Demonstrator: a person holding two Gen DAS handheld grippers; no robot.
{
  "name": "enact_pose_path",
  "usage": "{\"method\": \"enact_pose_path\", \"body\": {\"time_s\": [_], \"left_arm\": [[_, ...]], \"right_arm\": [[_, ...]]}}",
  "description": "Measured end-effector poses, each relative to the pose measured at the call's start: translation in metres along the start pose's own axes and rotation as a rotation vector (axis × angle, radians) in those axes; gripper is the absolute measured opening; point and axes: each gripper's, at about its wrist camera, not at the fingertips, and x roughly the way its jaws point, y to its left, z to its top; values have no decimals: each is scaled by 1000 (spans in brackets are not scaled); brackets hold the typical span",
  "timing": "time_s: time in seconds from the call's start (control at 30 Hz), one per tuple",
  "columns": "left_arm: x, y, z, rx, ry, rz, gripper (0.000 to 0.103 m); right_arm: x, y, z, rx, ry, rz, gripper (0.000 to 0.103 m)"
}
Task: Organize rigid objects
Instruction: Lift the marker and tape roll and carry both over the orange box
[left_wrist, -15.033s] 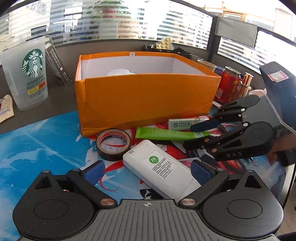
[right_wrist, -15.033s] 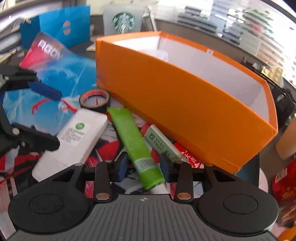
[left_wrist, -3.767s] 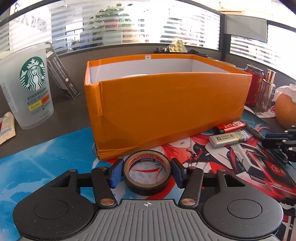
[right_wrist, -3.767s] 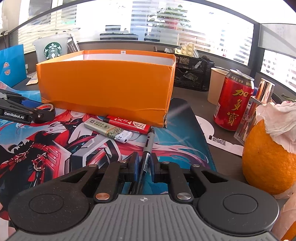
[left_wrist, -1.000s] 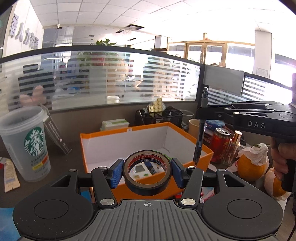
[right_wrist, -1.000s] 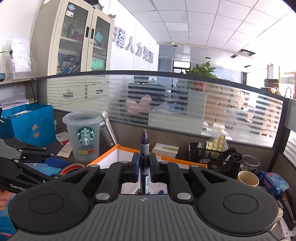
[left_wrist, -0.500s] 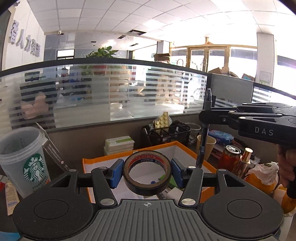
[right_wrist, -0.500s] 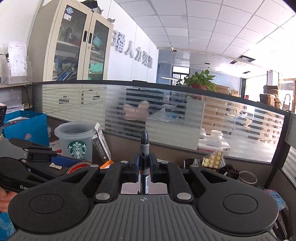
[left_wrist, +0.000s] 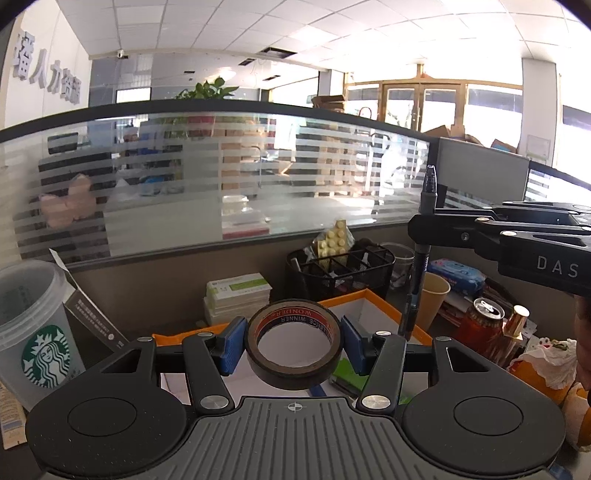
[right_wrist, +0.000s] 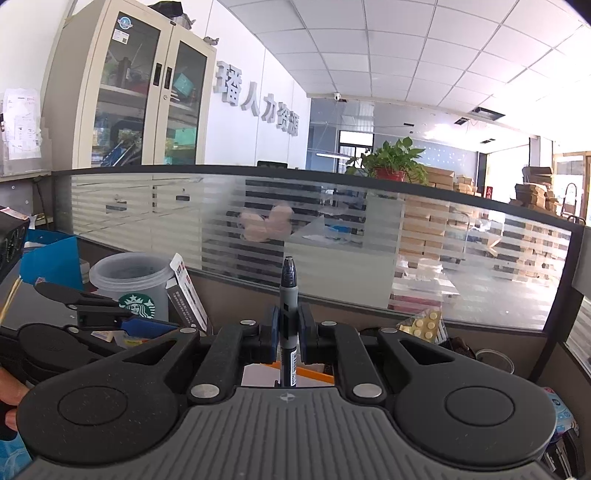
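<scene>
My left gripper (left_wrist: 293, 341) is shut on a black roll of tape (left_wrist: 293, 343) and holds it high above the orange box (left_wrist: 373, 299), whose white inside shows a green tube (left_wrist: 345, 369). My right gripper (right_wrist: 287, 326) is shut on a dark pen (right_wrist: 287, 291) that stands upright between the pads. In the left wrist view the right gripper (left_wrist: 421, 236) reaches in from the right with the pen (left_wrist: 424, 236) over the box's right rim. In the right wrist view the left gripper's fingers (right_wrist: 103, 310) show at lower left, and only a strip of the box (right_wrist: 314, 373) is visible.
A Starbucks cup (left_wrist: 33, 325) and a leaflet stand (left_wrist: 92, 317) are at the left. Behind the box are a stack of small boxes (left_wrist: 240, 295), a black mesh organiser (left_wrist: 340, 269) and a paper cup (left_wrist: 434, 299). A red can (left_wrist: 480, 325) and oranges (left_wrist: 539, 373) are at the right.
Both grippers have risen further with their loads. The orange box has dropped lower in both views and less of its inside shows.
</scene>
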Motion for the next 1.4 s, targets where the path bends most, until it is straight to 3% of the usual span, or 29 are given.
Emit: {"method": "enact_pose_path", "body": {"time_s": [0.4,0.77,1.4], "left_arm": [[52,-15,-28,28,121,-5,53],[71,-31,-42,71,185,-22,53],[86,-32,-54,51,280,-44,54]], "right_arm": [[26,-12,-34,27,100,3,10],[38,-18,-66,23,201,15,10],[57,-30,-97,76,301,43,10]]}}
